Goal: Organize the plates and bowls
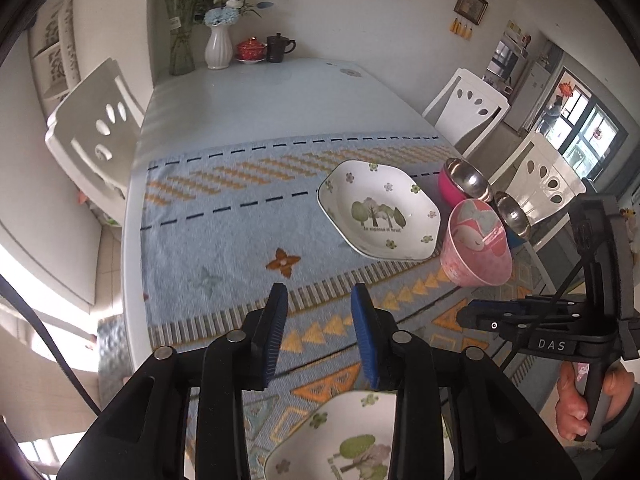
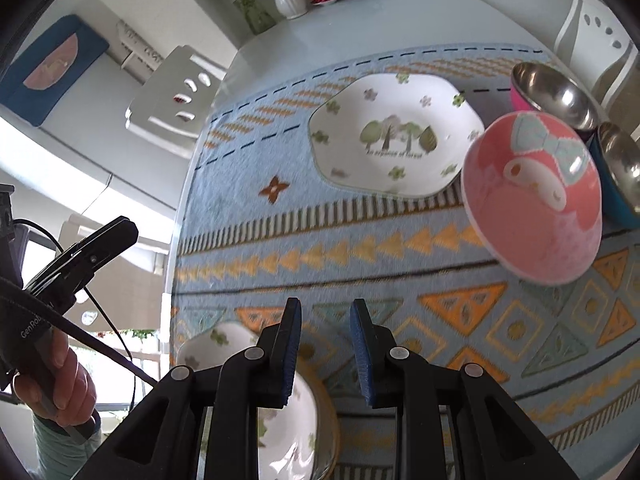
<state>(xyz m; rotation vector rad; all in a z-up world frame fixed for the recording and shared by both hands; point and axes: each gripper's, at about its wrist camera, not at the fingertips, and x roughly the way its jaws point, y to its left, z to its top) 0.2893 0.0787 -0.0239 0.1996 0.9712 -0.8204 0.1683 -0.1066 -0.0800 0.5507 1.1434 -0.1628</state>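
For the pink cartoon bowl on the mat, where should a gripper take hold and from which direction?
Grip the rim of the pink bowl, one finger inside and one outside the wall. It stands upright with its mouth open upward and tapers to a narrow foot, so the flared sides would probably slip. Come from above on the near side; the steel bowls crowd its far side and the white plate its left.

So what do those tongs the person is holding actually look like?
Both are black plastic frames with silver rivets at the joints. The left tongs and right tongs each end in two fingers faced with ribbed blue pads. The right one's body carries white "DAS" lettering, and black cables trail from both. Bare hands grip the handles, with a grey-green sleeve at the wrist.
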